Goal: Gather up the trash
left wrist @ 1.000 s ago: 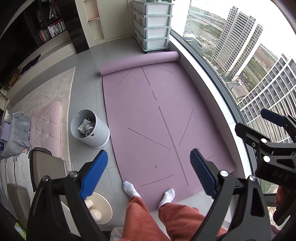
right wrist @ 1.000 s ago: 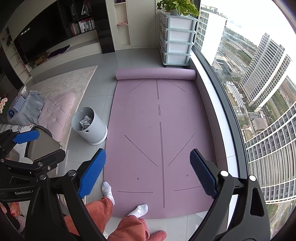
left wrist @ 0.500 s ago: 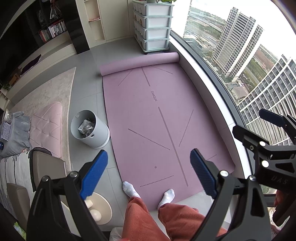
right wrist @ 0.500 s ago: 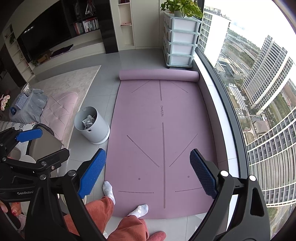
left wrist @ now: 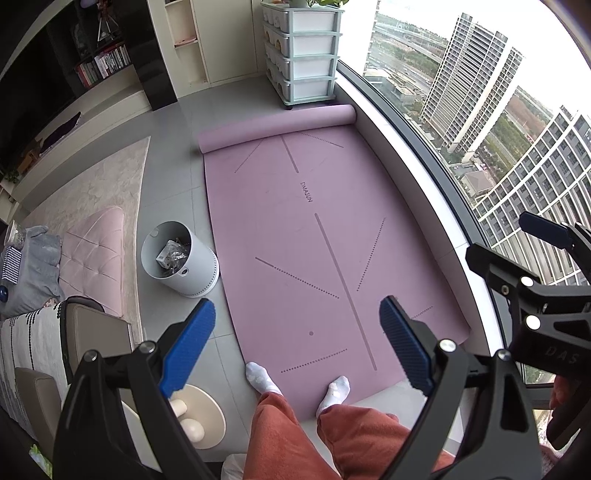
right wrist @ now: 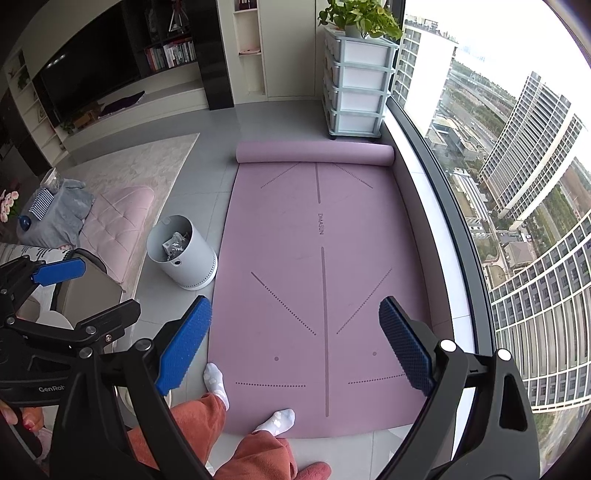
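Grey floor tiles (left wrist: 173, 192) spread below me, with a mauve mat (left wrist: 317, 236) laid along the window (right wrist: 480, 184). Nearest, my left gripper (left wrist: 297, 345) hangs high over the mat's near end, its blue pads wide apart with nothing between them. My right gripper (right wrist: 295, 345) hangs beside it, pads also spread and bare. Under them stand my white socks (left wrist: 260, 380) at the mat's near edge, below rust-coloured trousers (left wrist: 295, 435). Further out, just left of the mat, sits the white bin (left wrist: 181, 260), tilted, with crumpled trash (left wrist: 171, 254) inside. Left of the bin lies a pink cushion (right wrist: 118, 218) on a pale rug (right wrist: 147, 166). At the far end the mat is rolled up (right wrist: 314, 153), and behind the roll stands a drawer unit (right wrist: 356, 96) with a plant (right wrist: 360, 16) on top.
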